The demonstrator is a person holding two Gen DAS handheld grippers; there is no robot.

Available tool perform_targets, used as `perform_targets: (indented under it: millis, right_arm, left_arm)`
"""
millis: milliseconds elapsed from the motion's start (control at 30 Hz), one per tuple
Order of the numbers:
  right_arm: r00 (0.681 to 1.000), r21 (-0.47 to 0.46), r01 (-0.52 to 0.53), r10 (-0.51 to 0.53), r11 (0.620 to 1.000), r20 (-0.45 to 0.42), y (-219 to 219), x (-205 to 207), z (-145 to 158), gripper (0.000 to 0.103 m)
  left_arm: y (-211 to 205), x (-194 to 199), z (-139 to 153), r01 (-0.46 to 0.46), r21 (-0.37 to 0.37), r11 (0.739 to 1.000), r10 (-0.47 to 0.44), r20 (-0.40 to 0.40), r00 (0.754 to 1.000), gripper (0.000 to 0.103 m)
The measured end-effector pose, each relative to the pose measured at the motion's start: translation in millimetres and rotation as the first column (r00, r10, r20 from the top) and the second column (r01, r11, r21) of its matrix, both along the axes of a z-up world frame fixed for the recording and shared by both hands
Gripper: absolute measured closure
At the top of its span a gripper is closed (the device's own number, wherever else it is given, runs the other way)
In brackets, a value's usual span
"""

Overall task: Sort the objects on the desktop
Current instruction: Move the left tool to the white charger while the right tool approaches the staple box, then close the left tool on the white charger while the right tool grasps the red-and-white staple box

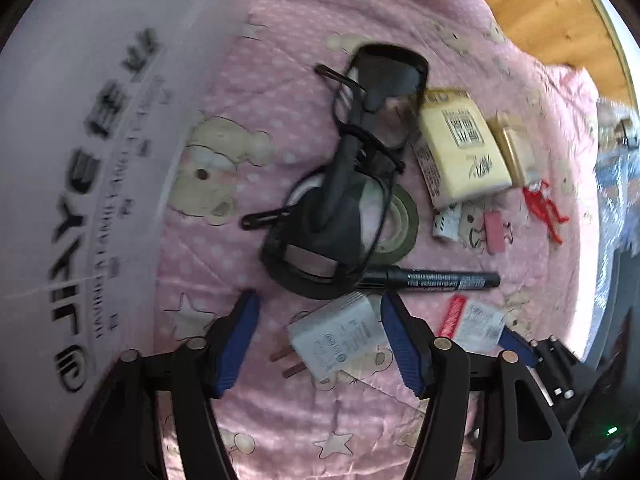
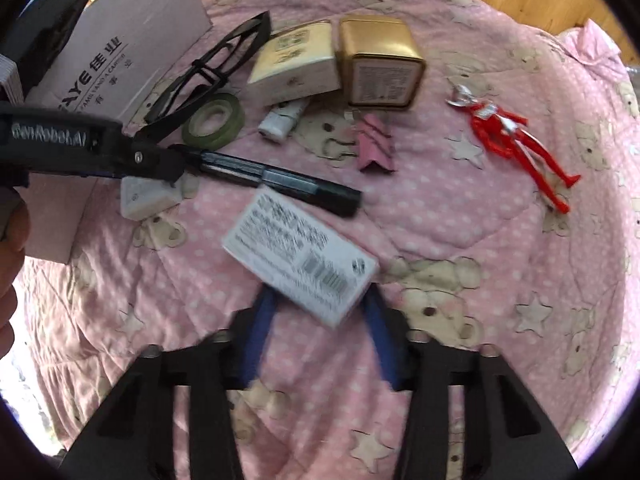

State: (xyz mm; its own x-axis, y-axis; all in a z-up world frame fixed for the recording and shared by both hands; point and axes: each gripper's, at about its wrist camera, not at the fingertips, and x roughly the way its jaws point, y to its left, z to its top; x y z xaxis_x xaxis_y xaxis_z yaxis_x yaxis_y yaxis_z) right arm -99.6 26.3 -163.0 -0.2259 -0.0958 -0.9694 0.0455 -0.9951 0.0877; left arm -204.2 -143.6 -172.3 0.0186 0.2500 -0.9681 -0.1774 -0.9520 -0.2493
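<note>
Between right claw [image 2: 316, 312] fingers: white box [image 2: 300, 258], barcode label up.

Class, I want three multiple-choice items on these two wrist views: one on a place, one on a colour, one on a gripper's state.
1. The black marker lies:
A. inside the gold tin
B. on the pink quilt
C. on the wooden floor

2. The toy figure is mostly:
A. red
B. green
C. black

3. The left gripper is:
A. shut on the marker
B. shut on the glasses
C. open

Answers: 1 B, it rests on the pink quilt; 2 A, red body and legs; 3 C, its fingers stand apart around the white plug adapter.
</note>
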Motion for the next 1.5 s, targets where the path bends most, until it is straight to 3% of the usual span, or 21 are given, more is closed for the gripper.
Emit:
perform_targets:
  millis: [33,67,133,200,233,267,333,433,500,667,767,833,867,900,967,1067,1267,1367,1433,1500]
  right_arm:
    - [1.0,-0.007,0.019,-0.018,1.0,0.005,7.2,0.2,0.0,0.083]
    - [0.999,-0.021,0.034,-0.034,0.999,0.01,12.7,0.1,-0.3,0.089]
    - [0.996,-0.096,0.09,-0.087,0.991,0.029,29.3,-0.7,-1.3,0.089]
    - [0.99,-0.149,0.14,-0.136,0.979,0.042,41.3,-1.6,-1.5,0.083]
    - [0.988,-0.171,0.151,-0.145,0.974,0.048,44.0,-2.8,-1.4,0.074]
    - [0.988,-0.184,0.152,-0.146,0.971,0.045,44.4,-3.5,-0.7,0.058]
    - [0.992,-0.192,0.126,-0.129,0.973,-0.005,40.1,-5.2,5.2,0.041]
    - [0.996,-0.139,0.065,-0.074,0.988,-0.055,27.5,-10.2,7.3,0.038]
    - [0.998,-0.123,0.023,-0.03,0.992,-0.058,17.4,-16.4,-0.9,0.038]
    - [0.992,-0.059,-0.051,0.044,0.997,-0.118,3.5,-24.2,-10.6,0.026]
    - [0.988,-0.009,-0.082,0.08,0.997,-0.131,-3.2,-24.3,-13.9,0.033]
    - [0.99,0.007,-0.073,0.073,0.997,-0.122,-0.9,-24.5,-13.4,0.044]
    - [0.991,-0.004,-0.064,0.063,0.998,-0.115,2.1,-24.6,-12.6,0.05]
    - [0.993,-0.026,-0.044,0.041,0.999,-0.108,4.7,-25.8,-11.5,0.053]
    - [0.996,-0.074,-0.006,0.0,0.997,-0.093,17.8,-21.1,-12.1,0.068]
    - [0.997,-0.14,0.044,-0.053,0.989,-0.063,23.7,-23.6,-11.8,0.083]
    - [0.997,-0.213,0.058,-0.068,0.975,-0.041,32.0,-21.7,-14.3,0.086]
    - [0.997,-0.195,0.046,-0.058,0.98,-0.055,24.2,-13.7,-6.8,0.079]
    - [0.997,-0.204,0.043,-0.057,0.978,-0.06,24.4,-2.5,-0.2,0.069]
    - [0.996,-0.193,0.032,-0.047,0.981,-0.072,20.9,-3.8,1.3,0.068]
  left_arm:
    - [1.7,2.4,0.6,0.006,-0.008,1.0,-0.006,-0.01,1.0,0.037]
    - [4.0,6.1,0.9,0.023,-0.017,1.0,-0.024,-0.016,1.0,0.037]
    - [6.2,13.6,2.4,0.056,-0.027,0.998,-0.056,-0.014,0.998,0.037]
    - [0.0,19.6,5.0,0.04,0.007,0.999,-0.04,0.006,0.999,0.037]
    - [-5.1,21.7,6.7,0.025,0.019,1.0,-0.025,0.007,1.0,0.037]
    - [-10.7,23.4,8.3,0.009,0.029,1.0,-0.009,0.001,1.0,0.037]
    - [-22.7,25.8,7.6,-0.019,0.041,0.999,0.02,-0.013,1.0,0.037]
    - [-20.6,28.1,7.4,0.023,0.025,0.999,-0.022,-0.037,0.999,0.034]
    - [-15.9,28.0,5.4,0.042,0.028,0.999,-0.041,-0.044,0.998,0.023]
    - [-1.8,22.3,5.1,0.047,-0.023,0.999,-0.049,-0.095,0.994,0.018]
    - [3.0,20.7,4.3,0.028,-0.077,0.997,-0.035,-0.095,0.995,0.018]
    - [4.5,24.0,6.0,0.026,-0.136,0.99,-0.043,-0.119,0.992,0.028]
    - [3.9,25.5,7.3,0.027,-0.158,0.987,-0.048,-0.129,0.991,0.038]
    - [1.6,26.7,9.6,0.026,-0.16,0.987,-0.048,-0.134,0.99,0.049]
    - [-7.2,26.7,13.1,0.008,-0.123,0.992,-0.022,-0.117,0.993,0.051]
    - [-22.2,25.8,14.7,-0.033,-0.073,0.997,0.027,-0.089,0.996,0.051]
    - [-39.9,25.8,21.9,-0.065,-0.02,0.998,0.063,-0.089,0.994,0.051]
    - [-50.4,22.6,15.5,-0.07,-0.012,0.997,0.069,-0.069,0.995,0.051]
    - [-46.1,12.0,9.9,-0.082,-0.01,0.997,0.081,-0.054,0.995,0.051]
    - [-49.2,8.8,4.5,-0.092,-0.017,0.996,0.091,-0.046,0.995,0.05]
